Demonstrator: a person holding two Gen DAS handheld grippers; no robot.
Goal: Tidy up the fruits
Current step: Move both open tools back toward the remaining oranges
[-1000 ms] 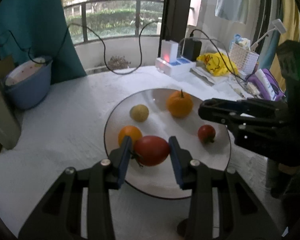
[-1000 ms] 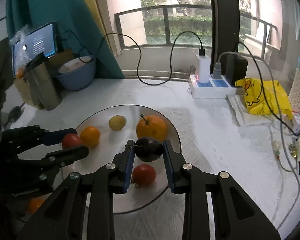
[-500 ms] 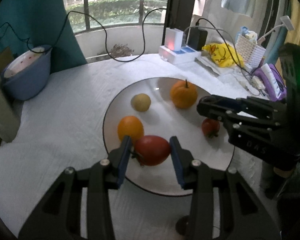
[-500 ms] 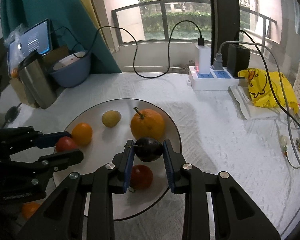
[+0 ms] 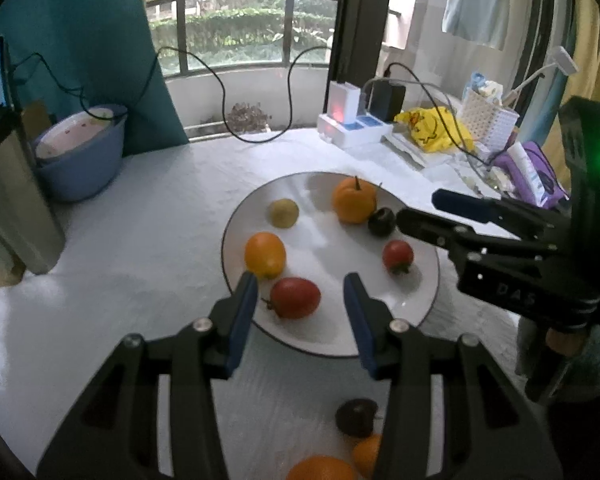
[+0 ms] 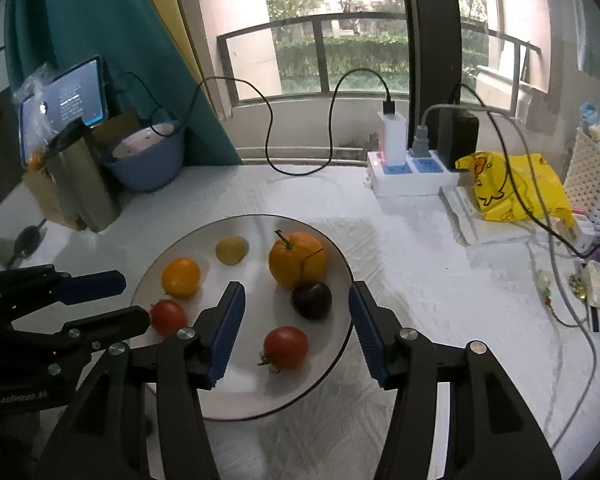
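A round white plate [image 5: 332, 344] [image 6: 236, 400] holds several fruits. In the left wrist view my left gripper [image 5: 300, 306] is open, its jaws either side of a red tomato [image 5: 295, 297] lying on the plate's near rim. An orange [image 5: 265, 254], a yellow fruit [image 5: 284, 212], a stemmed orange [image 5: 354, 205], a dark plum [image 5: 381, 221] and a small tomato [image 5: 397, 255] lie beyond. My right gripper [image 6: 296, 322] is open above the plate, with the dark plum [image 6: 312, 299] and small tomato [image 6: 286, 347] between its jaws.
A dark plum [image 5: 356, 417] and two oranges [image 5: 324, 468] lie on the table below my left gripper. A blue bowl [image 5: 80, 156], a metal can [image 6: 82, 184], a power strip with cables [image 6: 412, 176], a yellow bag [image 6: 512, 188] and a white basket [image 6: 598, 184] ring the table.
Both grippers opened. The left one let the red tomato down on the plate's near rim. The right one let the dark plum down beside the stemmed orange.
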